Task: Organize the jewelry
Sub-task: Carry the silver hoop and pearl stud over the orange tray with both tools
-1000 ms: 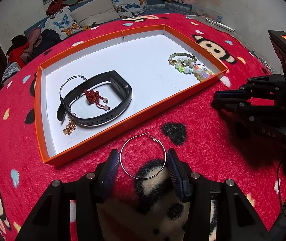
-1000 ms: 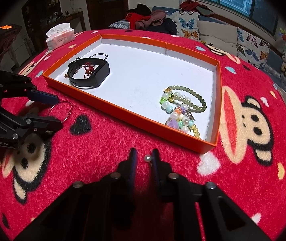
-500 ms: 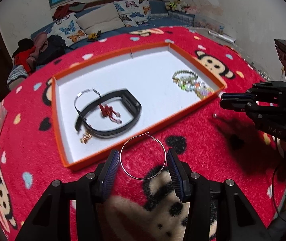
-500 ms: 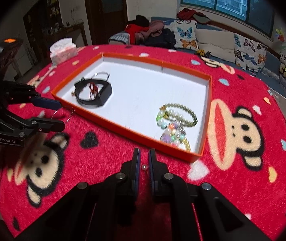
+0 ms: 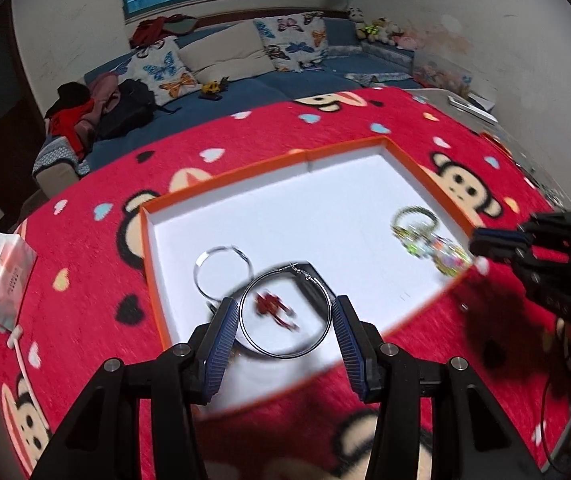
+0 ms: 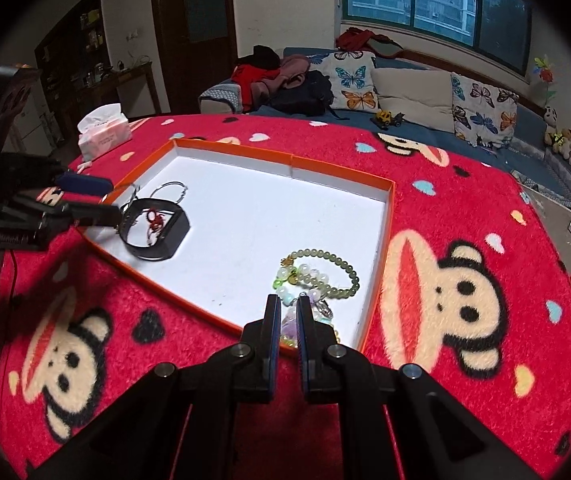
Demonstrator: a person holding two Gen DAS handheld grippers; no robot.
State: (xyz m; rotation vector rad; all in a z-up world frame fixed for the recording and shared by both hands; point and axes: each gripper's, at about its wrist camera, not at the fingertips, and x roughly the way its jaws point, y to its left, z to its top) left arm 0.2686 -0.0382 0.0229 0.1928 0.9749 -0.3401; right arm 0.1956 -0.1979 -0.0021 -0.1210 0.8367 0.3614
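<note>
The silver hoop earring (image 5: 285, 311) sits between my left pads, which stand about half open and press on its two sides, so I hold it clear of the cloth, above the near left part of the orange tray (image 5: 349, 151). My left gripper (image 5: 285, 334) shows in the right wrist view too, at the tray's left edge (image 6: 85, 200). Below the held hoop, on the tray's white floor, lie a second hoop earring (image 5: 223, 270), a black wristband (image 6: 153, 229) and a small red knotted charm (image 5: 273, 308) inside the band; the left view is blurred here. My right gripper (image 6: 286, 320) has its jaws nearly together, leaving only a thin slit; a tiny white pearl-like bead (image 5: 482, 265) shows at its tips in the left view, so I seem to pinch it, though in my own right view I cannot make the bead out. That gripper hangs over the tray's near right corner, just above the heap of bead bracelets (image 6: 317, 280), pale green and mixed colours. The tray rests on a red monkey-print blanket (image 6: 465, 280). A tissue pack (image 6: 103, 130) stands off the tray's far left corner, and a sofa with butterfly cushions (image 6: 405, 88) runs under the window behind
</note>
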